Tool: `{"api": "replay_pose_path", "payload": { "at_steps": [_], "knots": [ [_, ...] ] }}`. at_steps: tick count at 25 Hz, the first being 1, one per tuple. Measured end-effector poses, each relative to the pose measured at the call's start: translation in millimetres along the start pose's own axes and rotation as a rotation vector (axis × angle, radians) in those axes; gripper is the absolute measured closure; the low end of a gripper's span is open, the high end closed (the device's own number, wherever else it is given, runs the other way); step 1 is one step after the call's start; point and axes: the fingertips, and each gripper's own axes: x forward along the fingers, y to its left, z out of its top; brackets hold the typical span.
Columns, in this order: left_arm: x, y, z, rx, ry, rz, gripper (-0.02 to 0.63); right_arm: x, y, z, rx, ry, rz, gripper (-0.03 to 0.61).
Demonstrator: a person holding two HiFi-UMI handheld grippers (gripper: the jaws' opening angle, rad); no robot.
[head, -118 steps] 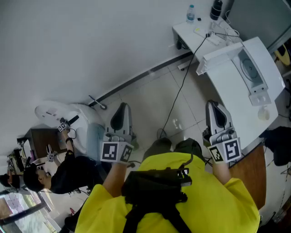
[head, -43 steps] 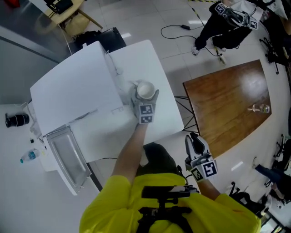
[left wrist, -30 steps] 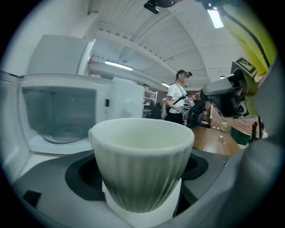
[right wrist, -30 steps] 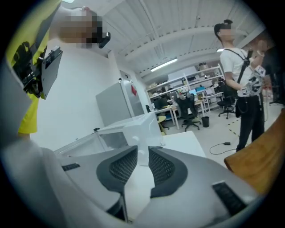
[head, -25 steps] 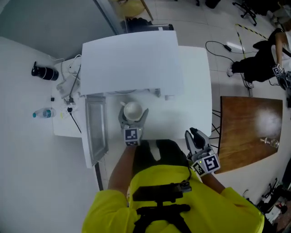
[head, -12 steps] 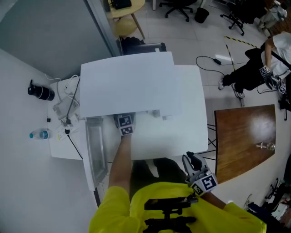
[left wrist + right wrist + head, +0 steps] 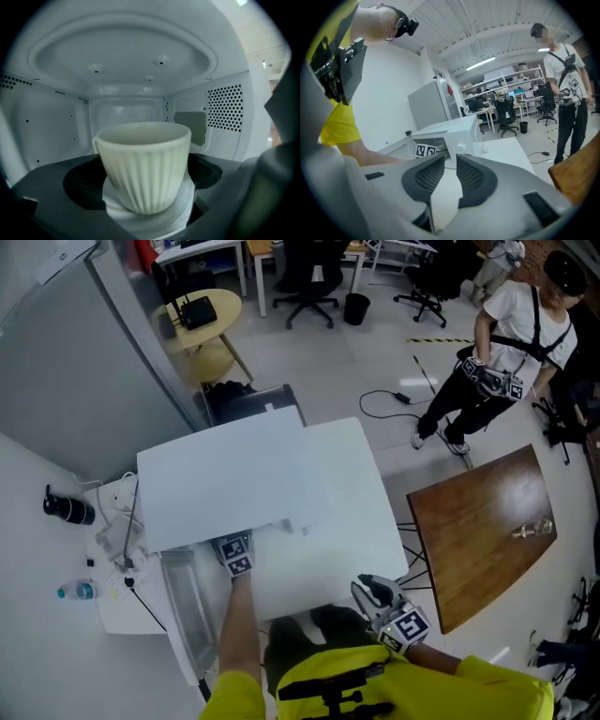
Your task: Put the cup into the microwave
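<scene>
A ribbed white cup (image 7: 143,159) stands upright on a white ring (image 7: 183,206) in the middle of the microwave's cavity. My left gripper (image 7: 145,197) reaches inside. Its jaws have just been opening and stand wide on either side of the cup, with the right finger (image 7: 274,159) clear of it. In the head view only the left gripper's marker cube (image 7: 232,554) shows at the mouth of the white microwave (image 7: 225,479), and the cup is hidden. My right gripper (image 7: 370,592) hangs at the table's near edge, jaws almost together and empty (image 7: 449,164).
The microwave door (image 7: 183,615) hangs open to the left. The microwave sits on a white table (image 7: 352,512). A wooden table (image 7: 478,521) is at the right, with a person (image 7: 506,324) standing beyond it. A bottle (image 7: 75,592) and a black object (image 7: 66,507) lie at the left.
My left gripper has carried the cup from in front of the microwave into the cavity, so the cup has left the head view. The right gripper has stayed put.
</scene>
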Motion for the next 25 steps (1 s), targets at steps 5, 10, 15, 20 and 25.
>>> {"api": "replay_pose_path", "payload": {
  "at_steps": [5, 10, 15, 20, 25],
  "knots": [
    [-66.4, -14.6, -28.2, -0.109, 0.044, -0.002, 0.086, 14.9, -0.7, 21.2, -0.035, -0.039, -0.001, 0.497],
    [-184.8, -71.2, 12.8, -0.081, 0.038, -0.165, 0.502, 29.4, 8.7, 66.0, -0.069, -0.107, 0.030, 0.507],
    [-256.6, -68.2, 122.7, -0.148, -0.028, -0.196, 0.595, 30.9, 27.4, 125.2, -0.095, -0.217, 0.049, 0.572],
    [-272.5, -35.5, 185.5, -0.244, -0.078, -0.178, 0.595, 27.7, 50.8, 155.9, -0.083, -0.276, 0.060, 0.572],
    [-277.9, -29.8, 210.6, -0.160, -0.120, -0.175, 0.595, 31.5, 65.0, 155.4, -0.072, -0.263, 0.064, 0.572]
  ]
}}
